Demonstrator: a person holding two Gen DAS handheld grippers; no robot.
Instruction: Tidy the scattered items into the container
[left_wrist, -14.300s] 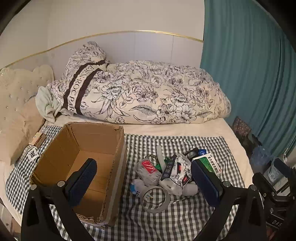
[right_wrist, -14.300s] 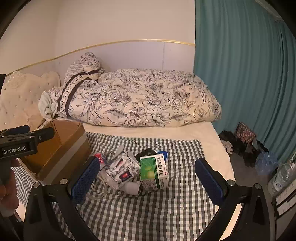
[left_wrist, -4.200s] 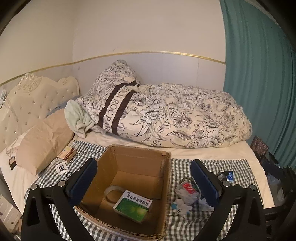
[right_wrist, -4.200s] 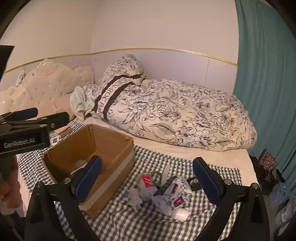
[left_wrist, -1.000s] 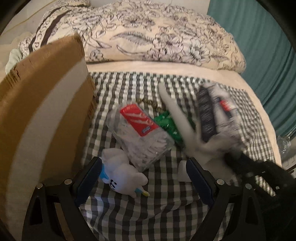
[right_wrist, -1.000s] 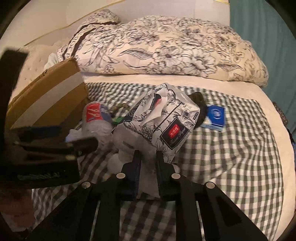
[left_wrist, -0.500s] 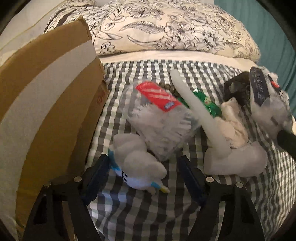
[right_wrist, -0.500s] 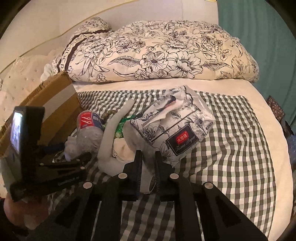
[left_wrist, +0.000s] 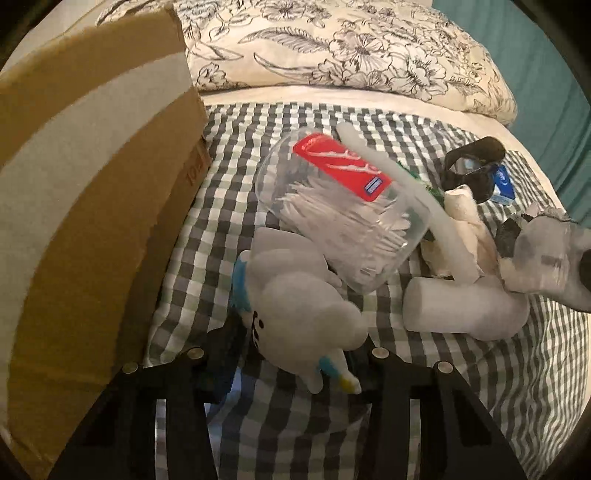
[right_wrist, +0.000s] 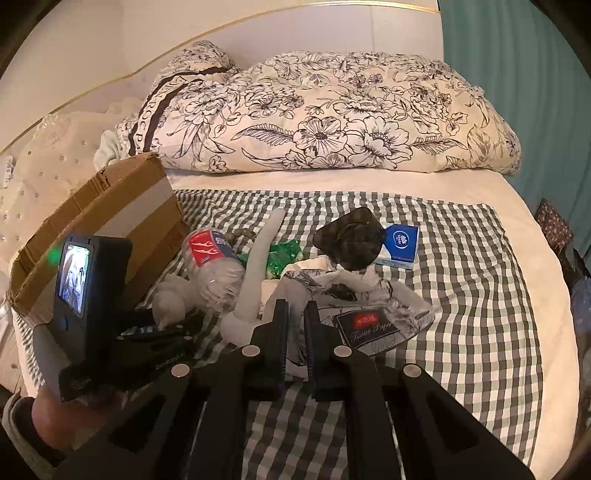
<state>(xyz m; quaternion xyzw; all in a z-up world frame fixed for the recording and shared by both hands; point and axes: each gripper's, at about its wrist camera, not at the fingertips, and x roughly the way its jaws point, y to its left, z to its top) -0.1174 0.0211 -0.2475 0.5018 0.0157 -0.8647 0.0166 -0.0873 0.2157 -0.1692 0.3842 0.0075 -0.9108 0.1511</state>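
On the bed's checked cloth (right_wrist: 461, 295) beside the cardboard box (left_wrist: 92, 177), our left gripper (left_wrist: 291, 354) closes its jaws around the white plush toy (left_wrist: 295, 295). Our right gripper (right_wrist: 295, 317) holds its jaws pinched on the tissue pack (right_wrist: 369, 317).

Both of my wrist views are dim and warm-toned, lit softly with no visible lamp or glare. Fisheye optics bend straight lines and darken the corners into a black circular vignette. In my left view the plush toy (left_wrist: 295, 295) nearest the lens is soft and smeared, and the cardboard box (left_wrist: 85, 192) at left is blurred. My right view is sharper: the floral quilt (right_wrist: 332, 122) far across the bed reads crisply; shadows are faint and diffuse.
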